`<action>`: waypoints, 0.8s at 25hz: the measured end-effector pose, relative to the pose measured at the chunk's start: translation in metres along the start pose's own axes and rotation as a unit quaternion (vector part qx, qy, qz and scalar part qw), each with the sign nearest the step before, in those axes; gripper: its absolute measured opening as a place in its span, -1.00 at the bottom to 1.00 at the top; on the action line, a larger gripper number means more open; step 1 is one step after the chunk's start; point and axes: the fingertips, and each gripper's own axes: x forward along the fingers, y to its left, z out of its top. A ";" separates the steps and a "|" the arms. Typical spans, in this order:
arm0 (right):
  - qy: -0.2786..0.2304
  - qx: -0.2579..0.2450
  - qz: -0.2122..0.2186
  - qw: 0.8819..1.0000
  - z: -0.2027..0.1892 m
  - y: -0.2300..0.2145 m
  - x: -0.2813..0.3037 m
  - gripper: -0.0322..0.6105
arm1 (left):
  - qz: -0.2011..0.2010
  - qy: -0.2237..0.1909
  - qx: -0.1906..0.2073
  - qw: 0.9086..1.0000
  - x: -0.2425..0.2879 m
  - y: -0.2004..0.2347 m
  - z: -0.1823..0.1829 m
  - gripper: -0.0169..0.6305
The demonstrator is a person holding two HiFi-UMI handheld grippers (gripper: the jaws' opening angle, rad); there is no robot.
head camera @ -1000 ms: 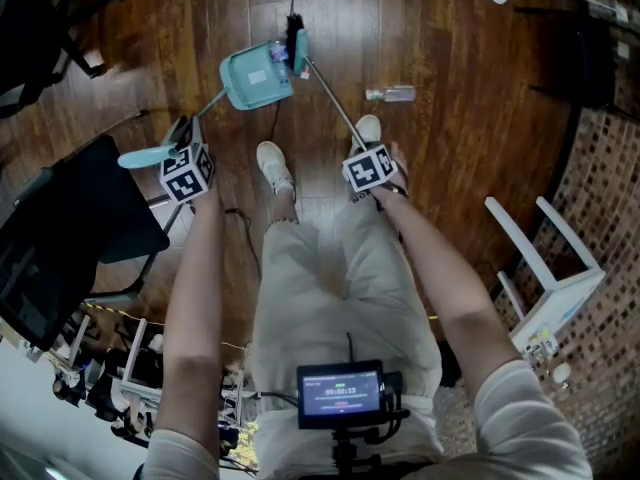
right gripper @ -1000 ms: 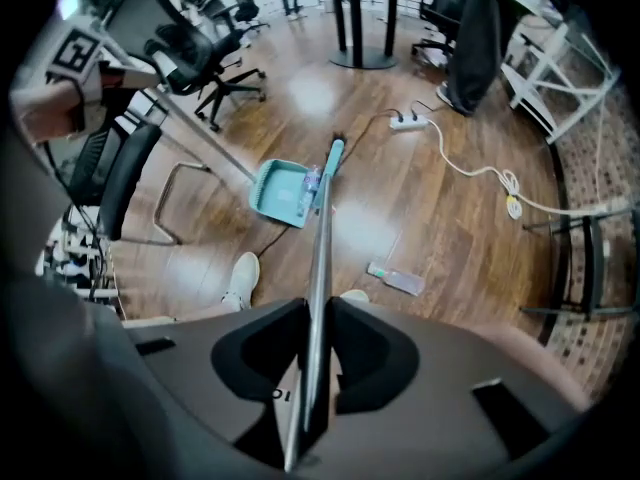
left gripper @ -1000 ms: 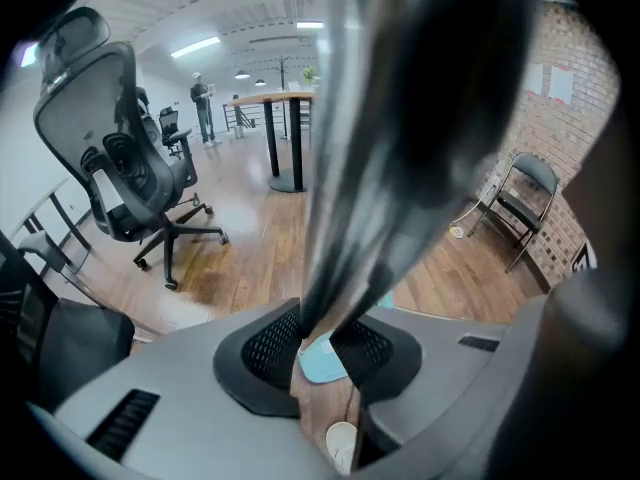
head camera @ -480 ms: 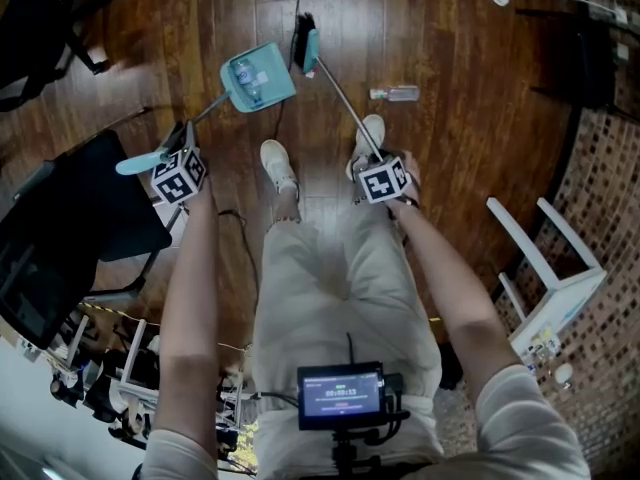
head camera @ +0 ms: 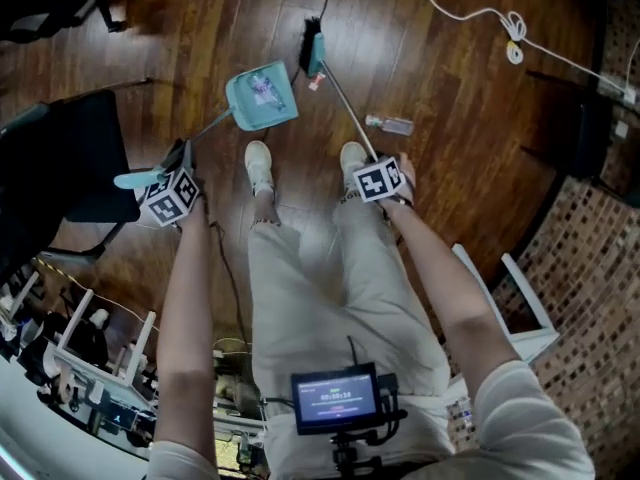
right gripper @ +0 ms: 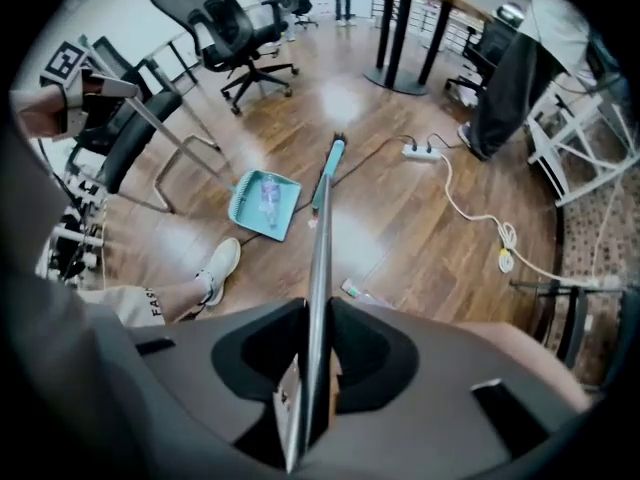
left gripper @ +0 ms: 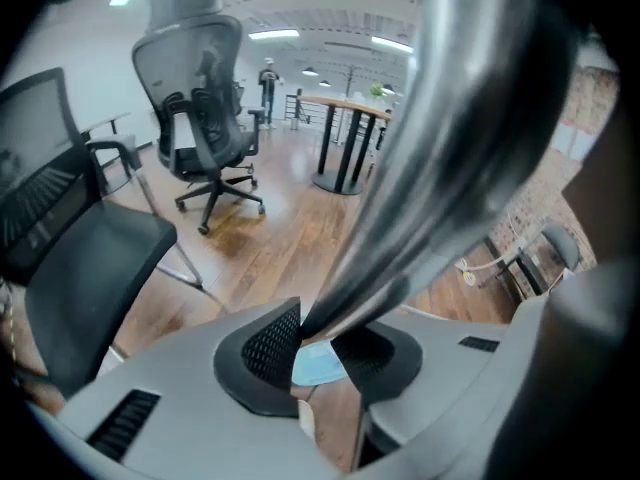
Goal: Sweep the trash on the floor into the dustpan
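Dark wood floor [head camera: 450, 98] fills the head view. A black chair [head camera: 70, 168] sits at mid left, and a white stool [head camera: 510, 298] lies at lower right. The person's legs run up the centre, w/ two pale shoes [head camera: 258, 166] side by side on the floor.

The teal dustpan [head camera: 262, 96] sits flat on the floor in the upper centre, just above the left shoe. Its long handle slants down-left to the L tool [left gripper: 315, 343]. That tool's jaws are nearly together and clamp the handle's grey shaft btwn the pads, w/ the teal grip end showing just below.

The broom [head camera: 345, 108] is right of the pan, w/ its head at top centre just beside the pan's right edge. Its thin metal pole runs down-right into the R tool [right gripper: 318, 353], whose jaws are pinched tight on the pole.

A white cable [head camera: 480, 18] loops across the upper right. A clear bottle [head camera: 390, 124] lies on the floor right of the pole, apart from the pan. Clear plastic trash [head camera: 264, 86] already lies inside the pan. A small scrap [head camera: 316, 81] lies on the floor next to the broom head, btwn it and the pan.
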 end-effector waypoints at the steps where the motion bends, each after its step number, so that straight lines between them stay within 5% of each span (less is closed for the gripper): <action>1: -0.003 -0.029 0.012 0.999 0.004 0.004 -0.004 -0.56 | 0.008 -0.008 -0.028 1.000 -0.007 -0.001 -0.013 -0.70; 6: 0.044 -0.152 0.069 0.985 -0.030 0.027 -0.028 -0.56 | 0.046 -0.030 -0.154 0.987 -0.045 -0.018 -0.108 -0.70; 12: 0.032 -0.201 0.035 0.978 -0.057 -0.018 -0.044 -0.56 | 0.072 -0.047 -0.307 0.948 -0.099 -0.029 -0.216 -0.70; 16: 0.037 -0.159 0.010 0.987 -0.080 -0.047 -0.047 -0.56 | 0.069 -0.040 -0.327 0.942 -0.115 -0.038 -0.263 -0.70; 20: 0.041 -0.113 -0.010 0.993 -0.085 -0.052 -0.041 -0.56 | 0.067 -0.019 -0.308 0.949 -0.130 -0.042 -0.286 -0.70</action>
